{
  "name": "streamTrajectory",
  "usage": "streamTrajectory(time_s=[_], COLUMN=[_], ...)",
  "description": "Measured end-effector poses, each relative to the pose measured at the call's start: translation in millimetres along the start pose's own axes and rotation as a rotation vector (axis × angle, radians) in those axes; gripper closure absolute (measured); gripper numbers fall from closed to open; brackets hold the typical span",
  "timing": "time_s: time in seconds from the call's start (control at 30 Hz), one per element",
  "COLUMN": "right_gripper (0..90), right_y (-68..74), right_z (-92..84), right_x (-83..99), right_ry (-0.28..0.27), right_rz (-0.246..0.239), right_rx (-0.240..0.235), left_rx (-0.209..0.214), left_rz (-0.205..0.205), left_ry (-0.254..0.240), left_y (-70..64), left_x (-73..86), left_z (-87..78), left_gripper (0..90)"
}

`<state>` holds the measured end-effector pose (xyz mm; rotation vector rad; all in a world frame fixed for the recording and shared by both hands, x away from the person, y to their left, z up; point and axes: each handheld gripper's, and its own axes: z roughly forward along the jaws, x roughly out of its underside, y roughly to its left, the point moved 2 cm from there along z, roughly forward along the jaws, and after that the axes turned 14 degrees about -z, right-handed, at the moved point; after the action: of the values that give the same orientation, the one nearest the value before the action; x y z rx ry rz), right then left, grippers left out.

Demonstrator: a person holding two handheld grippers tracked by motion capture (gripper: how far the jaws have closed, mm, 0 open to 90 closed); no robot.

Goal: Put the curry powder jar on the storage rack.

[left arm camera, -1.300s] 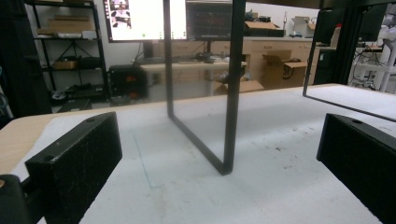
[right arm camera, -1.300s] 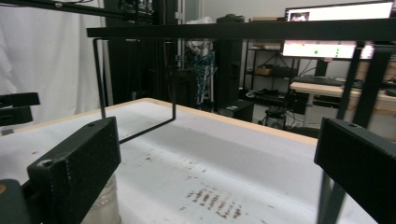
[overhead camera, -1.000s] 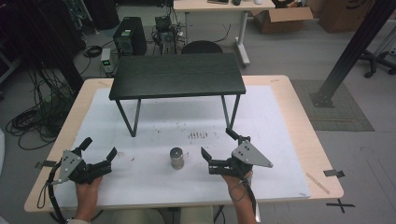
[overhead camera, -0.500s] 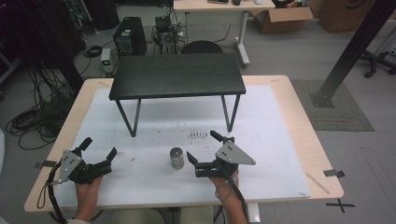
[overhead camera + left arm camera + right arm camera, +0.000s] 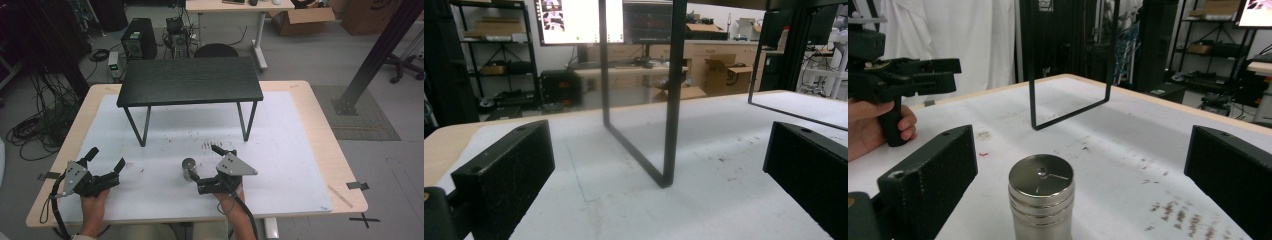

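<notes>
Even overhead light; soft shadow under the black stand (image 5: 190, 81) on the white tabletop (image 5: 290, 150). Metal canister (image 5: 1041, 200) shows glare. Backgrounds and near claws slightly blurred.

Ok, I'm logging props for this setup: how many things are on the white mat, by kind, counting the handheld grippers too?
Metal canister: 1
Black bench-style stand: 1
Handheld grippers: 2, left gripper and right gripper
Total: 4
</notes>
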<state>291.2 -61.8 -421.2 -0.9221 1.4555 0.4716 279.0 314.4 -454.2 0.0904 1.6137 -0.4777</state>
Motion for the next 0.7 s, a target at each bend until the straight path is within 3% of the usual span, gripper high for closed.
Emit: streamTrajectory(time_s=[0.7], right_gripper=[2.0], right_y=[13.0], right_z=[34.3], right_x=[22.3], right_ry=[0.107], right_rz=[0.021], right_rx=[-0.086], left_rx=[0.0], left_rz=[0.0], left_ry=[-0.001], left_y=[0.1], left_x=[0.0], left_z=[-0.1], left_gripper=[0.5])
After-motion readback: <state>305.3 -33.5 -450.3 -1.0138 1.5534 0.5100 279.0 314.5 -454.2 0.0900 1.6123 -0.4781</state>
